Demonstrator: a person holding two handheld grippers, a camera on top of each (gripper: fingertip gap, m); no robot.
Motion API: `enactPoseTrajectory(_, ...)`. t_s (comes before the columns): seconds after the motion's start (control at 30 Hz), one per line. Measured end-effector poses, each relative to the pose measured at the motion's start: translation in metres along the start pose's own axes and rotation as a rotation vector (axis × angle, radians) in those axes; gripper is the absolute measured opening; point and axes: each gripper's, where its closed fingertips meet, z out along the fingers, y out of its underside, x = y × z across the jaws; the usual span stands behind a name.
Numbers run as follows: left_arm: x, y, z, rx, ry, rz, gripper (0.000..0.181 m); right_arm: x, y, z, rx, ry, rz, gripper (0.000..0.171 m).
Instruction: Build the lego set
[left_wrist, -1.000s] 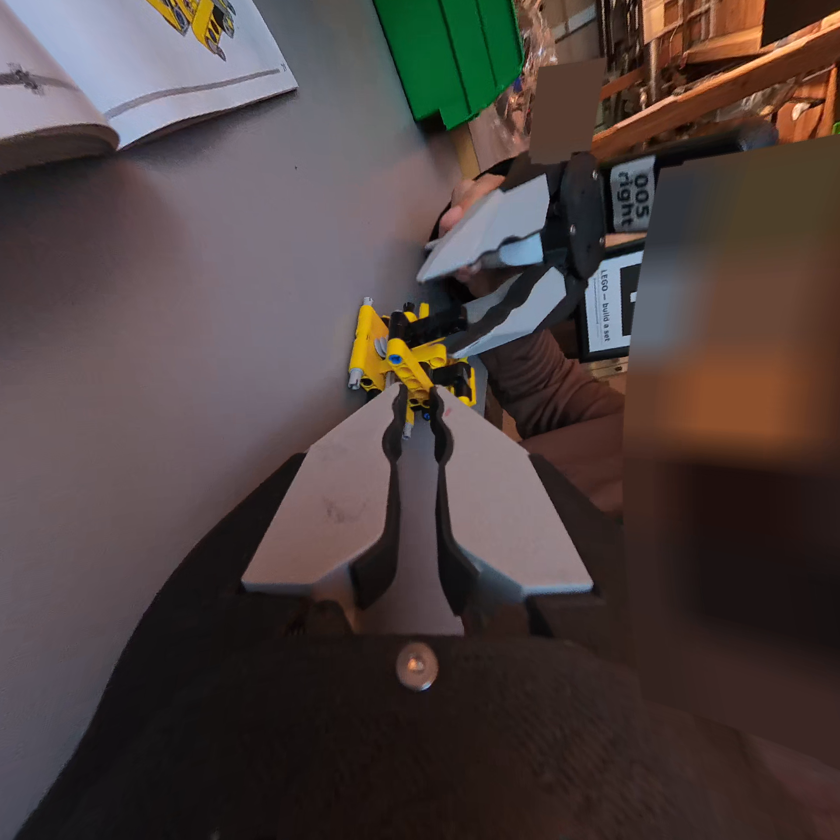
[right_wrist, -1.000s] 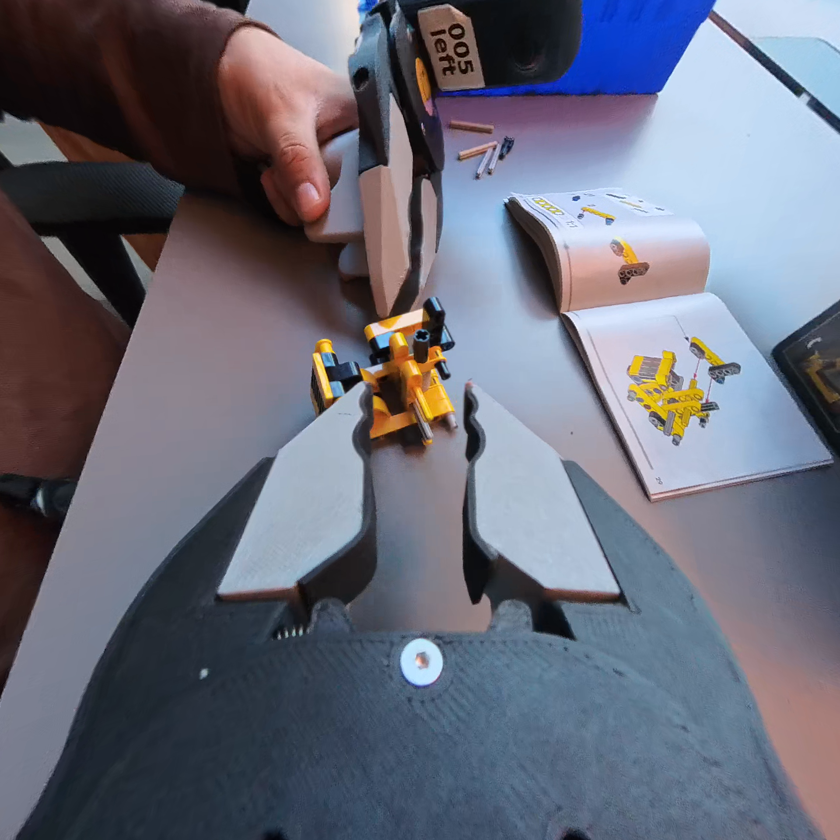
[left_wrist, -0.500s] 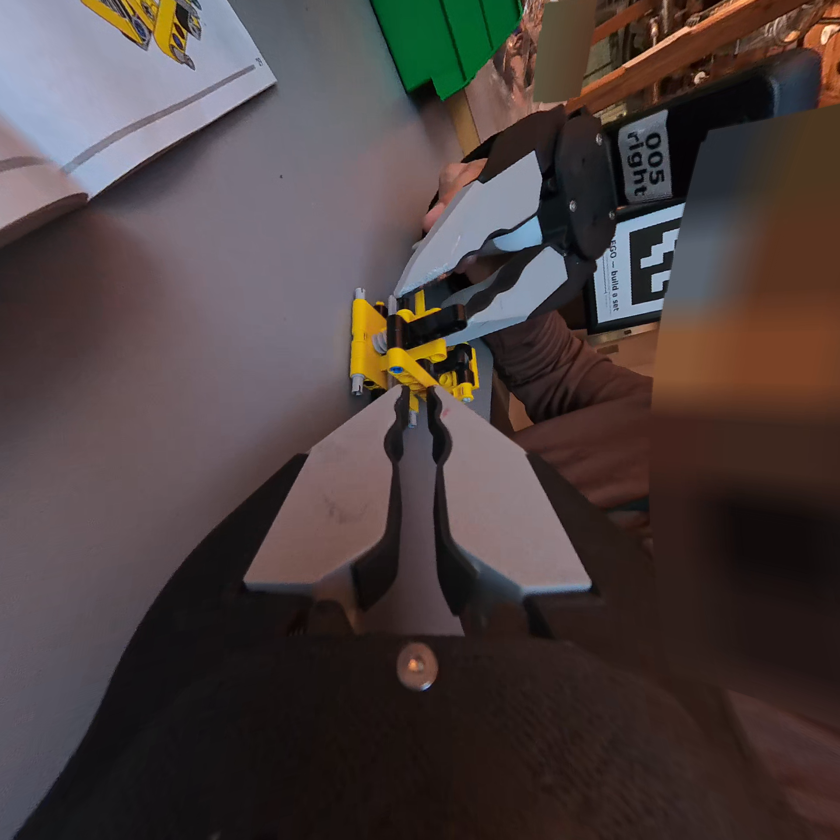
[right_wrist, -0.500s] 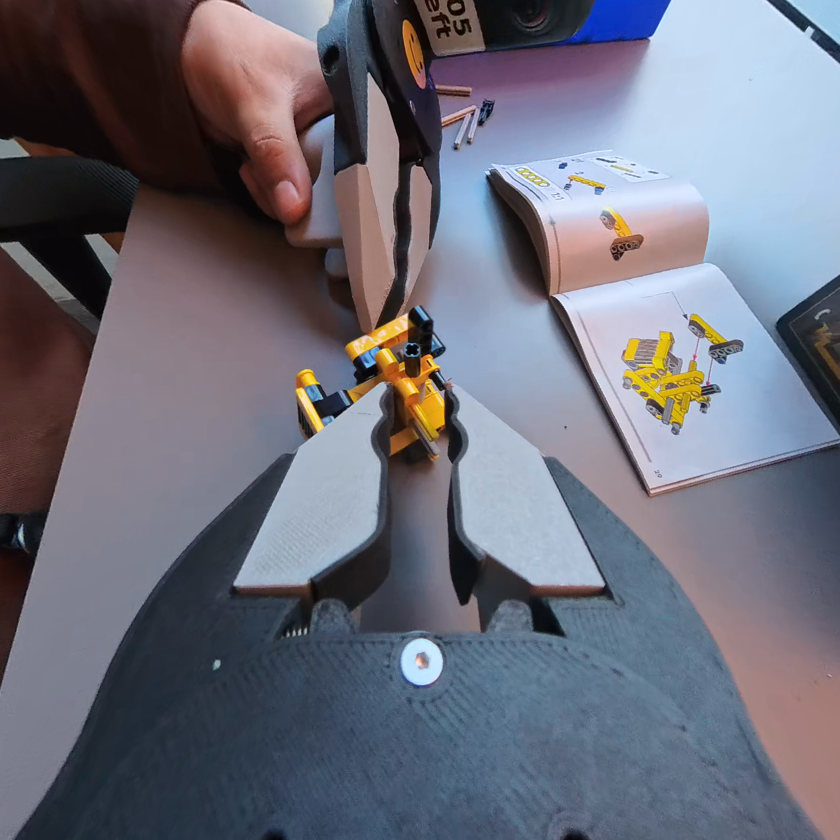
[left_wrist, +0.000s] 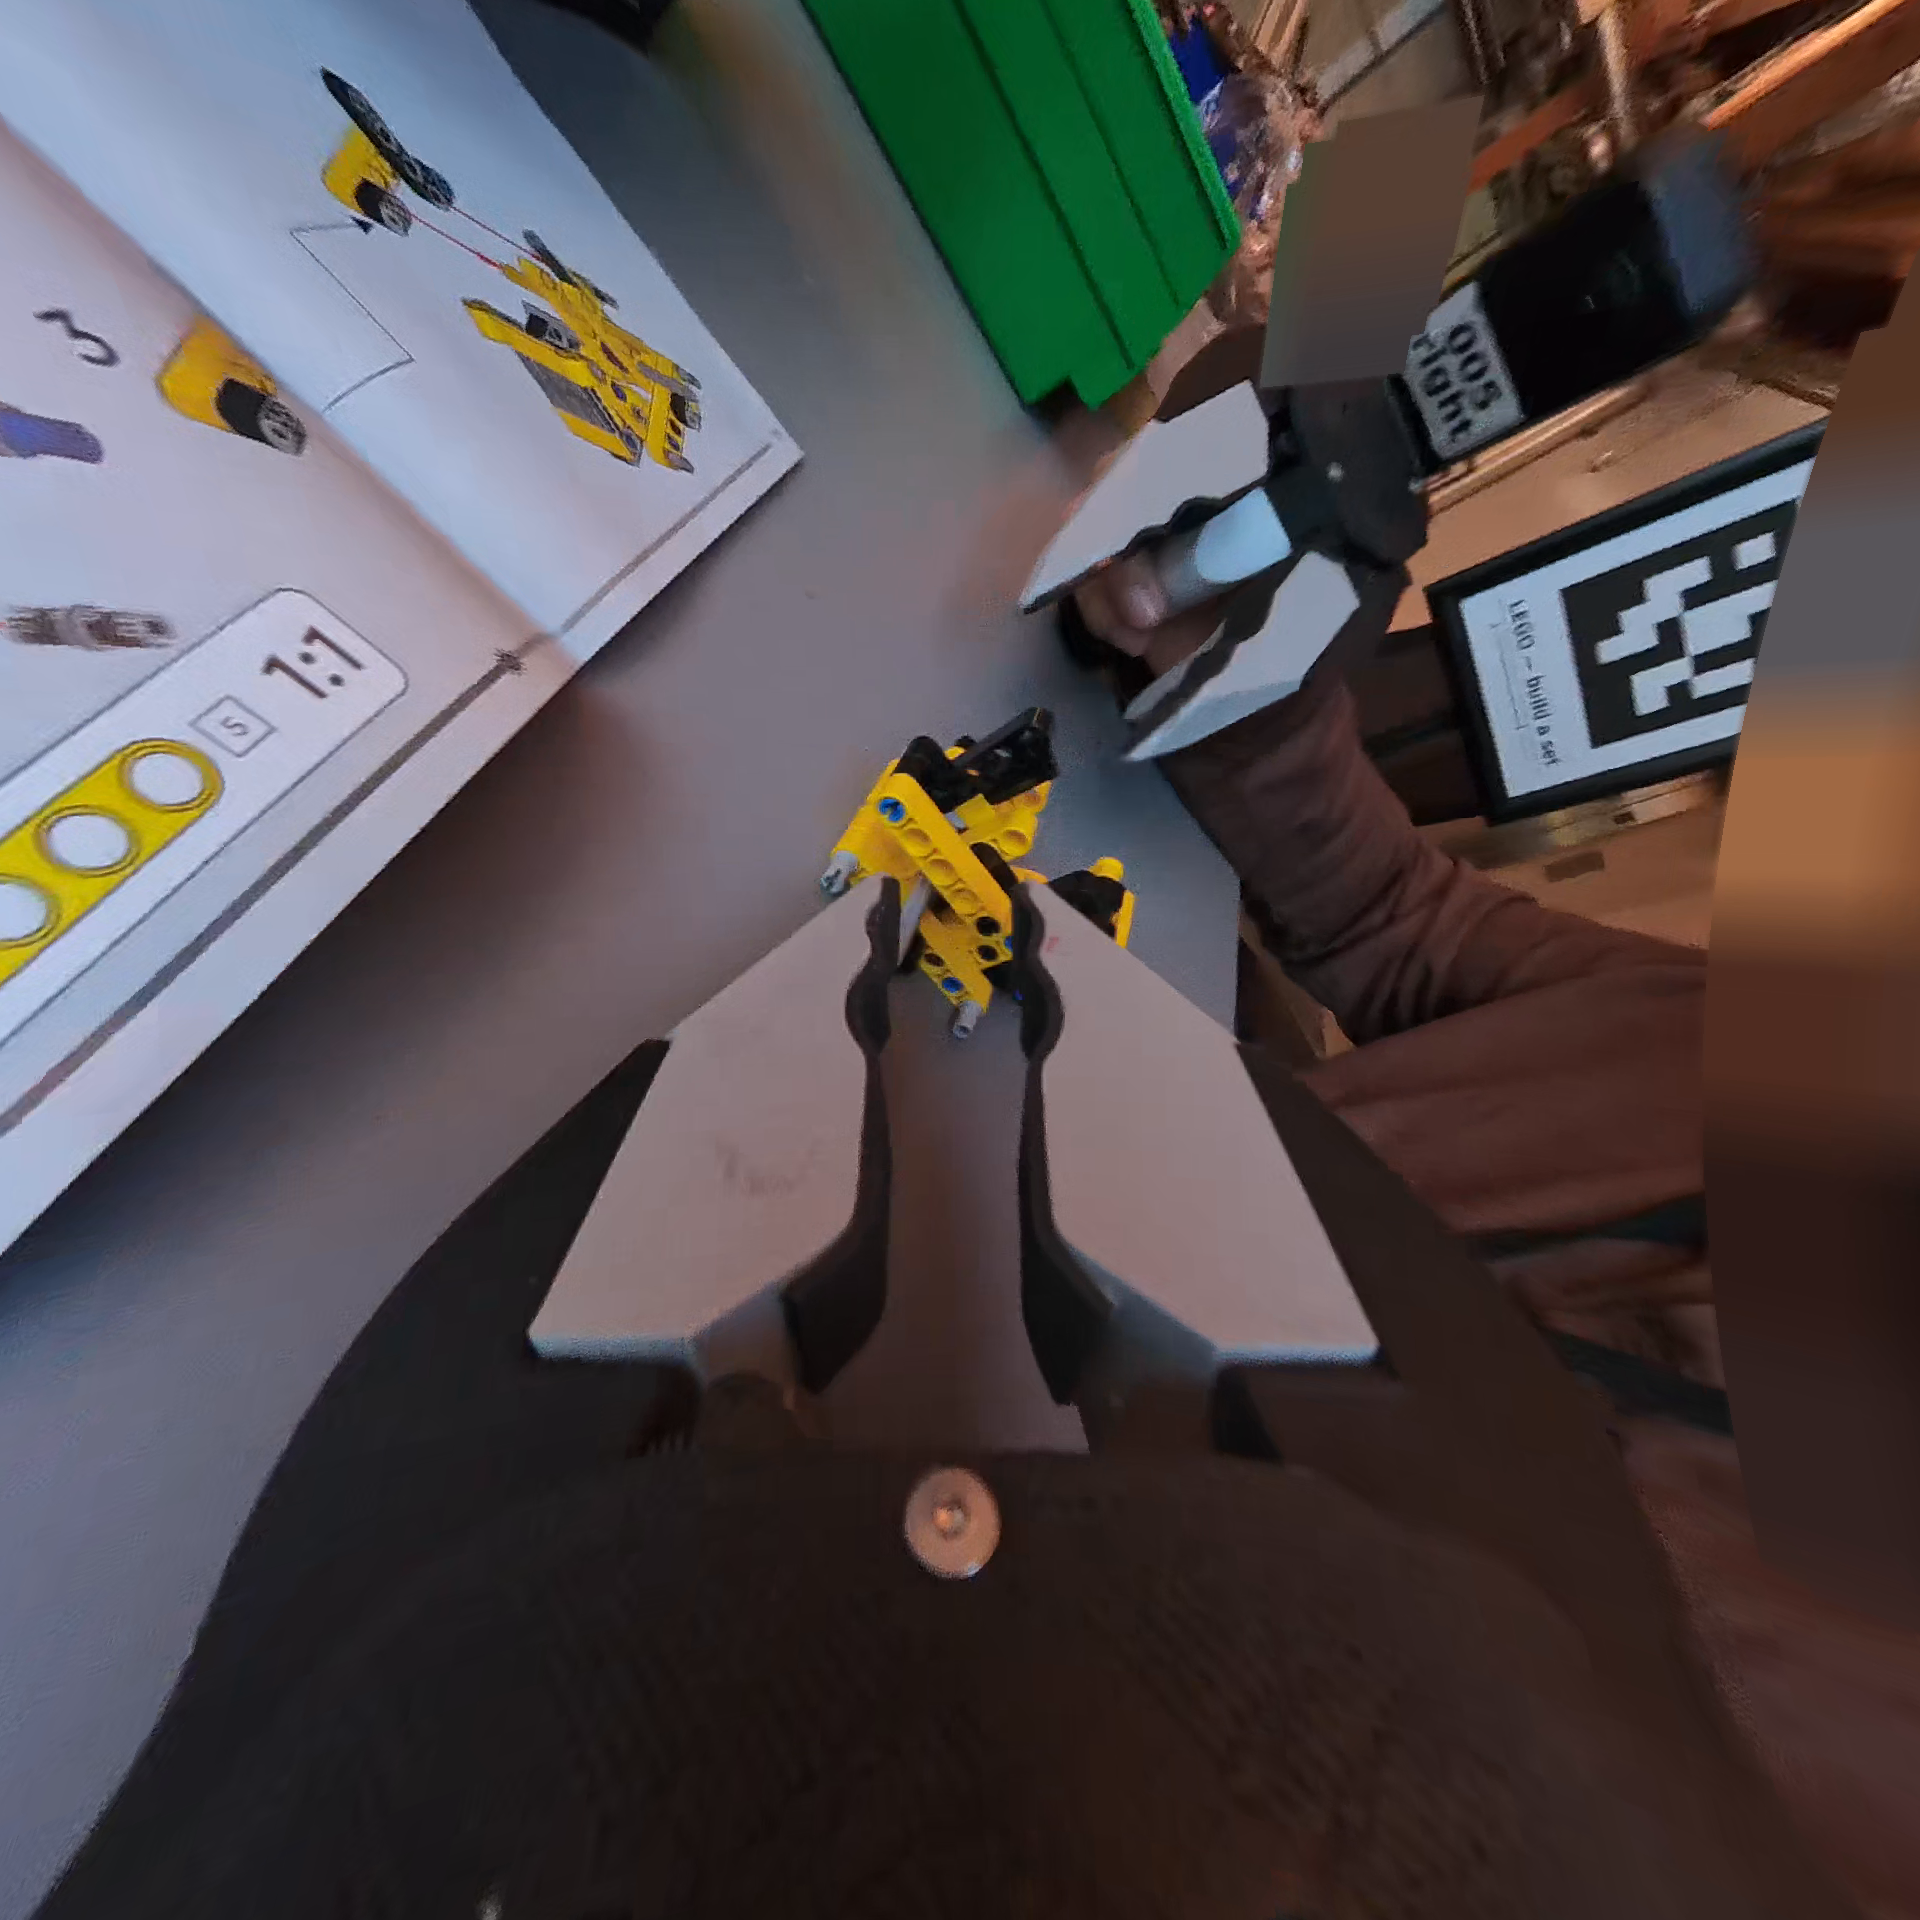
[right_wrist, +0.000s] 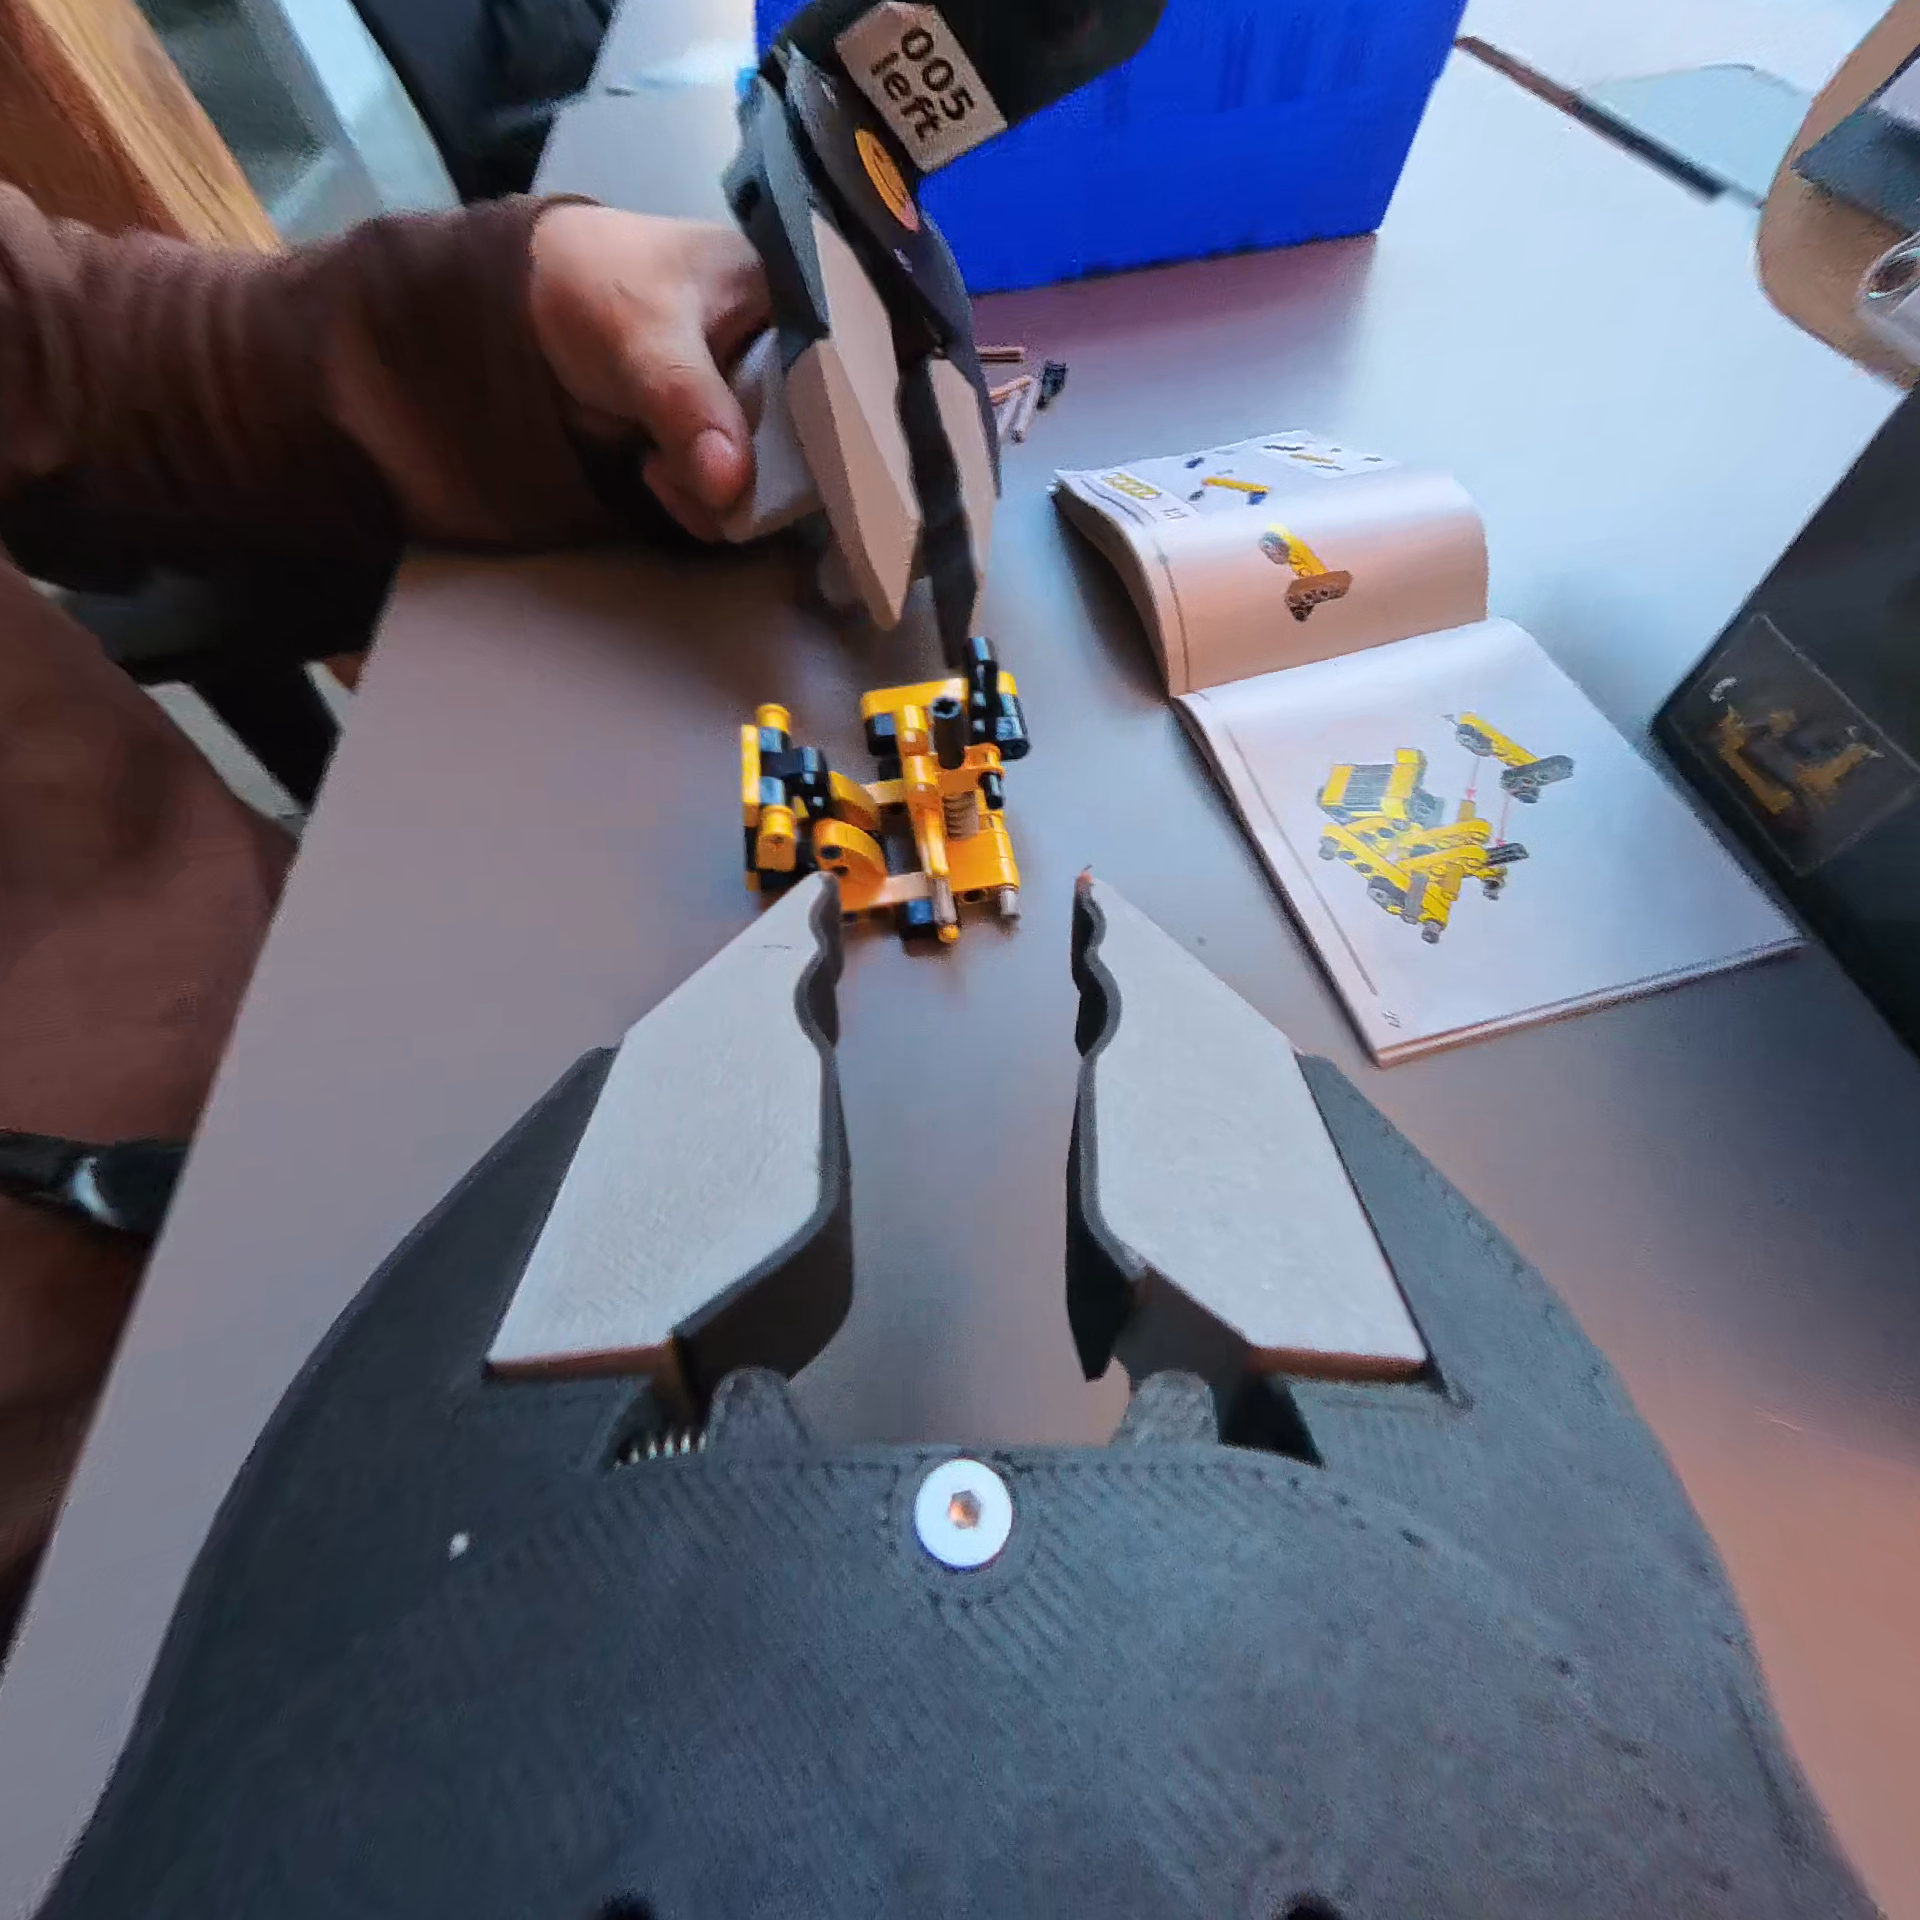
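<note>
The yellow and black lego model (right_wrist: 891, 808) lies on the grey bench (right_wrist: 582, 727), near its edge on the person's side. In the right wrist view the right gripper (right_wrist: 951, 894) is open, with a wide gap between its two fingers. The model is just in front of the fingertips and a little toward the left finger (right_wrist: 717, 1101), and nothing is between the fingers. They do not touch the model, as far as I can see.

In the left wrist view the left gripper (left_wrist: 954, 940) has its fingers closed around the near end of the model (left_wrist: 951, 862), on a yellow beam with holes. In the right wrist view the same left gripper (right_wrist: 940, 623) comes down from above, and its dark tip meets the black part at the far end of the model. A hand (right_wrist: 644, 353) in a brown sleeve holds this gripper.

An open instruction booklet (right_wrist: 1434, 748) lies on the bench to the right of the model, well apart from it. Some small loose pins (right_wrist: 1023, 384) lie farther back, near a blue box (right_wrist: 1195, 135). In the left wrist view a green box (left_wrist: 1039, 187) stands beyond the booklet (left_wrist: 343, 436), and the open right gripper (left_wrist: 1075, 665) is above and beside the model.
</note>
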Motion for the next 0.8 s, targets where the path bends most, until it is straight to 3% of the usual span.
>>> enactPoseTrajectory(0.03,0.001,-0.001,-0.002,0.009,0.019,-0.017,0.021,-0.003,-0.001,0.001,0.004,-0.030,0.020,0.044)
enactPoseTrajectory(0.27,0.014,0.005,-0.013,0.029,0.071,-0.006,0.022,-0.018,0.009,0.022,-0.112,-0.064,-0.063,0.077)
enactPoseTrajectory(0.4,0.030,0.028,-0.015,-0.006,0.074,0.062,0.039,-0.014,0.010,0.032,-0.154,-0.078,-0.055,0.094)
enactPoseTrajectory(0.47,0.036,0.039,-0.011,-0.016,0.040,0.098,0.050,-0.014,0.013,0.036,-0.181,-0.098,-0.044,0.093)
enactPoseTrajectory(0.57,0.041,0.052,0.004,-0.042,-0.020,0.140,0.052,-0.019,0.019,0.039,-0.226,-0.108,-0.070,0.092)
enactPoseTrajectory(0.77,0.022,0.052,0.016,-0.139,-0.173,0.249,0.032,-0.051,0.030,0.031,-0.255,-0.183,-0.094,0.074)
enactPoseTrajectory(0.8,0.017,0.048,0.012,-0.130,-0.191,0.241,0.044,-0.058,0.032,0.027,-0.255,-0.197,-0.106,0.068)
